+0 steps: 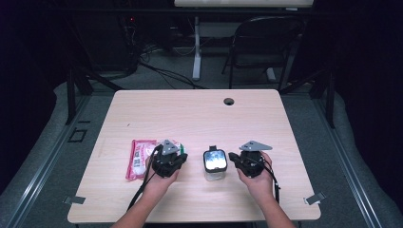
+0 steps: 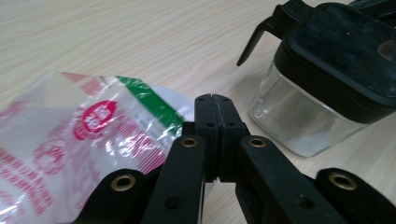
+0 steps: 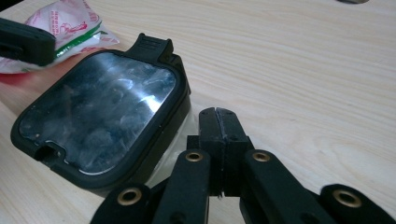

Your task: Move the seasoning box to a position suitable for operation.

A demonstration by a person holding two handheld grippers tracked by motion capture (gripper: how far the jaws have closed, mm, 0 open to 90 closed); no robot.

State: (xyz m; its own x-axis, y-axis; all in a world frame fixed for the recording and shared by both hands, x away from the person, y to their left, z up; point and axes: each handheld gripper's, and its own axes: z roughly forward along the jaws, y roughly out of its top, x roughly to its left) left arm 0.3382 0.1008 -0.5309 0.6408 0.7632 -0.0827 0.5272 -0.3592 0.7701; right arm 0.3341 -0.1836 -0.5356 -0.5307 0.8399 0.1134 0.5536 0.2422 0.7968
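I log 1 clear black-lidded container, possibly salt inside; 1 printed packet; left gripper, right gripper pressed together, empty.

The high camera sits above and behind me, looking forward and down over the whole wooden table, my forearms entering from the bottom edge. The camera on my left gripper rides low and close to the tabletop, looking along my closed jaws toward the plastic packet and the clear container with a black lid. The camera on my right gripper sits just as near the surface, facing that same container from its other side, with the packet beyond. Both gripper views share the container and packet, which the high view shows small, between my hands.
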